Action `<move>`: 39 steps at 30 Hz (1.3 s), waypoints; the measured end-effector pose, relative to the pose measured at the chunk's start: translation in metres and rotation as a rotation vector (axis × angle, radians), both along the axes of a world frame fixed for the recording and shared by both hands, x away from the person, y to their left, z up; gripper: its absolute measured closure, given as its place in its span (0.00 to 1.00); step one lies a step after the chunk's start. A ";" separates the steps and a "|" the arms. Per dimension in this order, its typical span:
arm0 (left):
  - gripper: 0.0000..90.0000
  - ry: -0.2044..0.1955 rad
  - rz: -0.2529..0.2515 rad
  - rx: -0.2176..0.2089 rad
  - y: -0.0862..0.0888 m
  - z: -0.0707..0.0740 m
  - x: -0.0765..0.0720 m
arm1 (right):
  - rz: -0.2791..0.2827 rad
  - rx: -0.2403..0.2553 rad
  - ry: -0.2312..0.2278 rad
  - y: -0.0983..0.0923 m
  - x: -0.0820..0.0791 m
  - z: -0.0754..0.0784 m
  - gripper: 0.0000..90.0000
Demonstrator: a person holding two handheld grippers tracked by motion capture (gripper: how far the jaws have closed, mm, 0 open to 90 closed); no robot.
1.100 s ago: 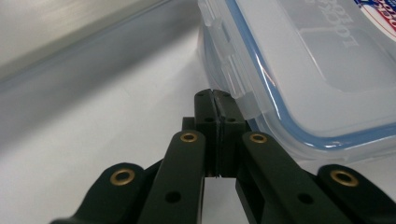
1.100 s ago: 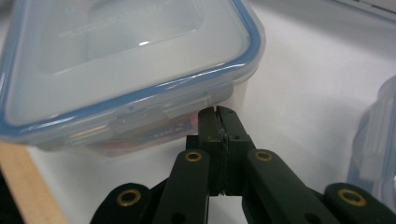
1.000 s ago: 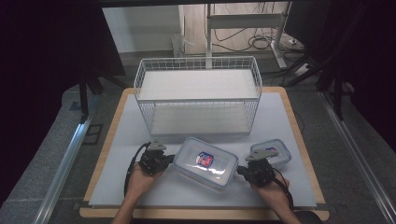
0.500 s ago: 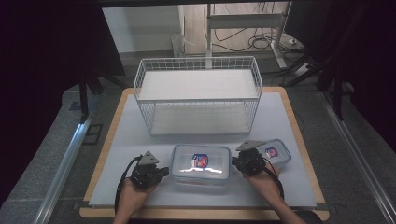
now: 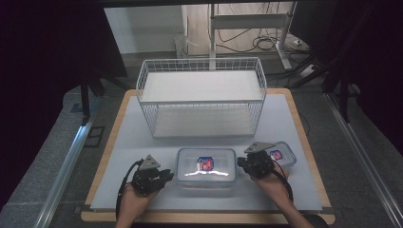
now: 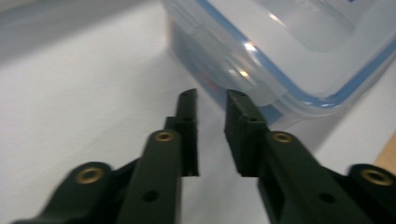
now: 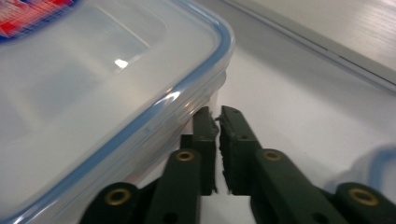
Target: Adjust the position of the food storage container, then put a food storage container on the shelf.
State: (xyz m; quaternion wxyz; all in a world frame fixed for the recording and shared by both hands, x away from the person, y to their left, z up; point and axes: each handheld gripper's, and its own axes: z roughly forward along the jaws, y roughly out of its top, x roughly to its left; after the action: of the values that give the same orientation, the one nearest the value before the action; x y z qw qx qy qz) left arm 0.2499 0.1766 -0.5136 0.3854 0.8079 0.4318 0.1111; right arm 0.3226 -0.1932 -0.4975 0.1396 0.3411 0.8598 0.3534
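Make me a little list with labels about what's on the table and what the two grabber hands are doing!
table: white board with wooden edge
big box: clear plastic box with blue-rimmed lid and red sticker, near edge, between the grippers
small box: smaller clear blue-rimmed box, right of the big one, behind the right gripper
basket: white wire basket, far side
left gripper: jaws just opening, a small gap, nothing between them, tips beside the big box's side latch
right gripper: jaws just opening, a narrow gap, tips at the big box's other end
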 end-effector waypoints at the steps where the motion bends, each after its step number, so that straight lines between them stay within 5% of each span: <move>1: 0.77 -0.021 0.010 0.009 0.003 0.000 -0.002 | 0.001 0.009 0.006 -0.003 -0.003 0.002 0.89; 7: 0.50 -0.082 0.050 0.064 0.016 -0.005 -0.013 | 0.048 0.034 0.021 -0.020 -0.019 0.006 0.70; 17: 0.12 -0.094 0.083 0.051 0.029 -0.009 -0.025 | 0.034 0.082 0.001 -0.040 -0.032 0.009 0.35; 22: 0.06 -0.118 0.075 0.006 0.031 -0.010 -0.024 | 0.060 0.091 0.008 -0.043 -0.039 0.006 0.27; 33: 0.02 -0.144 0.079 0.009 0.027 -0.013 -0.023 | 0.073 0.088 -0.004 -0.039 -0.038 0.006 0.18; 39: 0.04 -0.122 0.084 0.028 0.025 -0.009 -0.021 | 0.072 0.105 -0.014 -0.038 -0.039 0.009 0.14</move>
State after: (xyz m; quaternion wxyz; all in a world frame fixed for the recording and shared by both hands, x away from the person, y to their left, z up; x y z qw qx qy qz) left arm 0.2287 0.2015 -0.5225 0.3945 0.7861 0.4396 0.1821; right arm 0.2839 -0.2313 -0.4886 0.1146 0.3141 0.8508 0.4054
